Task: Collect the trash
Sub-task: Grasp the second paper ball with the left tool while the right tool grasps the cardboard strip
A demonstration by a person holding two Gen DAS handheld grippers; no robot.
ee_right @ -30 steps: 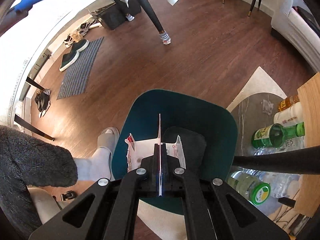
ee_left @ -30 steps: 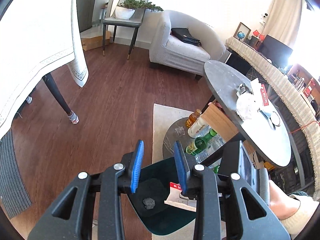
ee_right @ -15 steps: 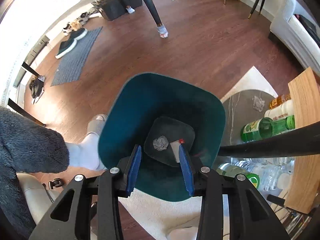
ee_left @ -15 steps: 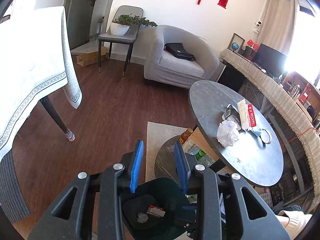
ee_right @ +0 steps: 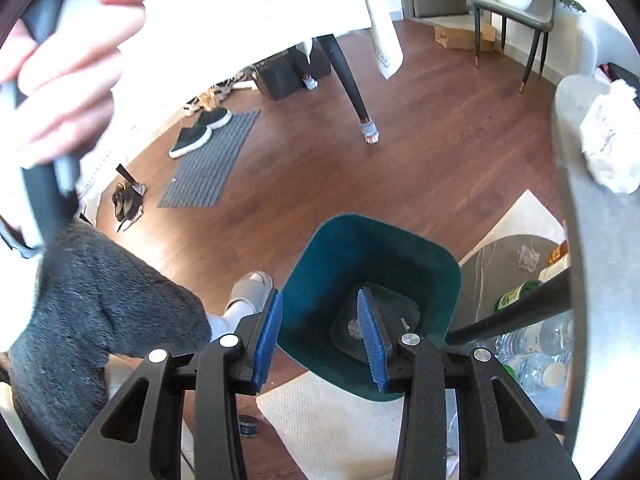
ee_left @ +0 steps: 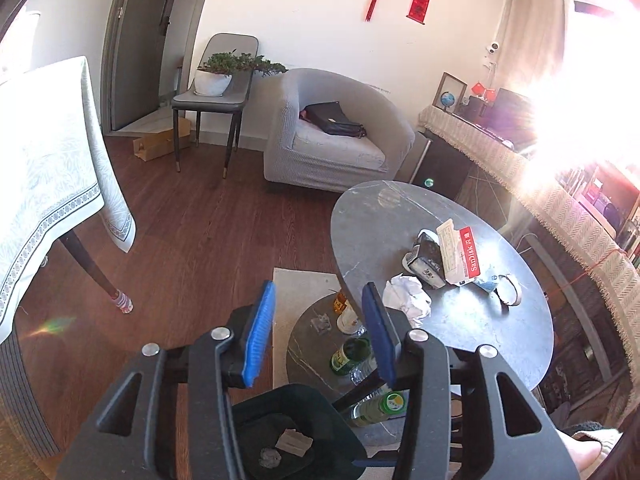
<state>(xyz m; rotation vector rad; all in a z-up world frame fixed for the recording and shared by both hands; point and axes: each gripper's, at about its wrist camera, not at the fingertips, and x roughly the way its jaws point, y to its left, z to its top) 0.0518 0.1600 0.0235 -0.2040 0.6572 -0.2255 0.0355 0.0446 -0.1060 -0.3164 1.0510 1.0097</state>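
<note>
Both tongs released: left gripper [ee_left: 318,312] (beside table edge [ee_left: 340,272]), right gripper [ee_right: 320,320] over bin rim [ee_right: 294,276]

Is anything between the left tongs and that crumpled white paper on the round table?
Nothing visible blocks it. The left tongs are open and empty, and the crumpled white paper lies near the round table's near edge, just beyond the right finger. The carton and packaging sit behind the paper, not in front.

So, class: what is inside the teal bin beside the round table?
On the floor of the teal bin lie a small crumpled wad and a flat card-like piece. The left gripper hides the bin's left side, so anything there is unseen.
</note>
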